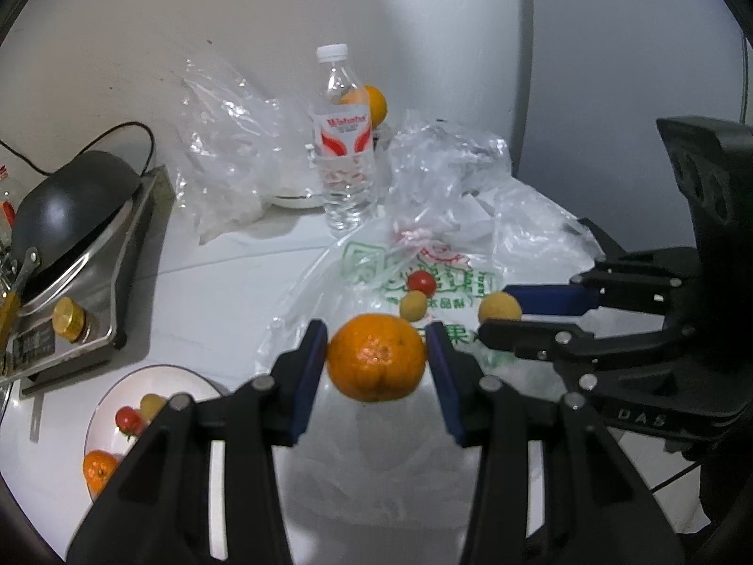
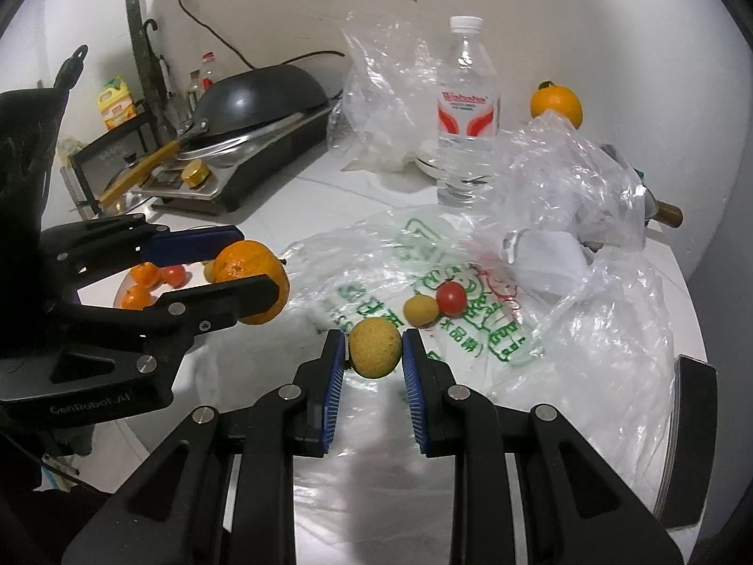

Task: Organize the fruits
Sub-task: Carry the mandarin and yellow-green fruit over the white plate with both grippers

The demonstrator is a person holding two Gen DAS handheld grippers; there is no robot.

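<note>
My left gripper (image 1: pixel 376 360) is shut on an orange mandarin (image 1: pixel 375 357), held above the printed plastic bag (image 1: pixel 423 292). My right gripper (image 2: pixel 375 349) is shut on a small rough yellow fruit (image 2: pixel 375 348); the left wrist view shows the same yellow fruit (image 1: pixel 500 308) between the right gripper's (image 1: pixel 494 313) blue pads. A cherry tomato (image 2: pixel 451 297) and another yellow fruit (image 2: pixel 421 310) lie together on the bag. A white plate (image 1: pixel 141 376) at the lower left holds a mandarin (image 1: pixel 98 470), a tomato (image 1: pixel 128 419) and a yellow fruit (image 1: pixel 151 405).
A water bottle (image 1: pixel 343 141) stands at the back with an orange (image 1: pixel 374 103) behind it and a white bowl (image 1: pixel 294 198) under crumpled clear bags (image 1: pixel 226 141). A black wok (image 1: pixel 70 202) sits on a steel stove (image 1: pixel 94 292) at the left. More crumpled plastic (image 2: pixel 579 179) lies at the right.
</note>
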